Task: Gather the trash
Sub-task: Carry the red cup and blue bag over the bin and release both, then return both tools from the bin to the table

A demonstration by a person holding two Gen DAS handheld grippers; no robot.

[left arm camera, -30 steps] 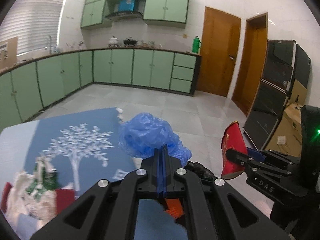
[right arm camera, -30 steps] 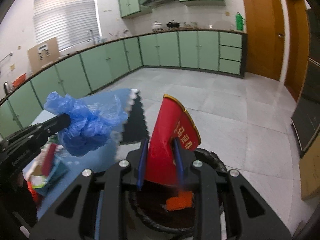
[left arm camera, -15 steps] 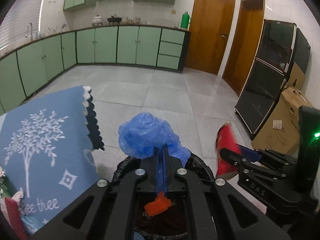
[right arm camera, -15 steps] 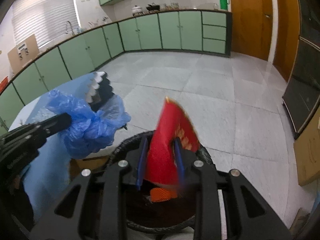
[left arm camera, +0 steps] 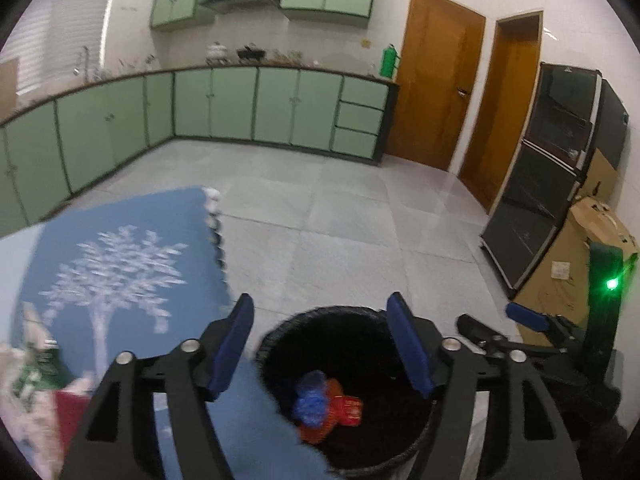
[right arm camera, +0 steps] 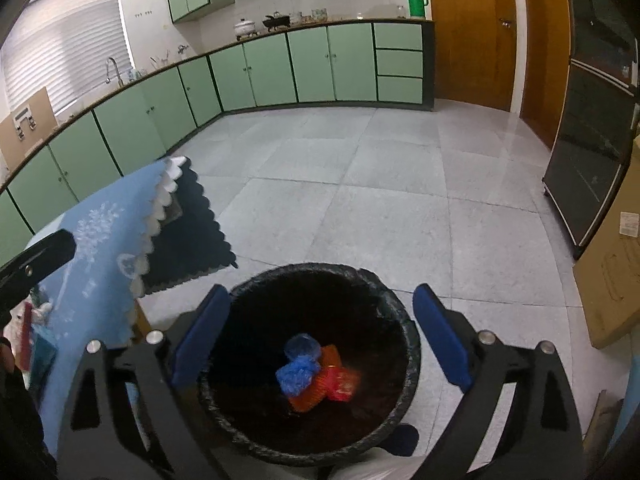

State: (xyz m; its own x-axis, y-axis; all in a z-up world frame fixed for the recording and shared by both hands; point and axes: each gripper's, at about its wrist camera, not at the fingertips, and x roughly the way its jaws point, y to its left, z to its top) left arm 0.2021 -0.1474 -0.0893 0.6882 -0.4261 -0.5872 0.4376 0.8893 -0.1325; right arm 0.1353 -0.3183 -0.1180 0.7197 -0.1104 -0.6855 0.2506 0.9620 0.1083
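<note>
Both grippers hang over the black-lined trash bin (right arm camera: 404, 340). The right gripper (right arm camera: 320, 312) has its jaws opening wide with nothing between them; the left gripper (left arm camera: 320, 320) is likewise opening and empty. At the bottom of the bin lie the blue plastic bag (right arm camera: 298, 372), a red wrapper (right arm camera: 342, 384) and an orange piece (right arm camera: 310, 396), touching one another. Just beside the bin, the blue tablecloth (left arm camera: 120, 256) hangs over the table's edge. Beyond lie the tiled floor (right arm camera: 380, 184) and green cabinets (right arm camera: 312, 64).
</note>
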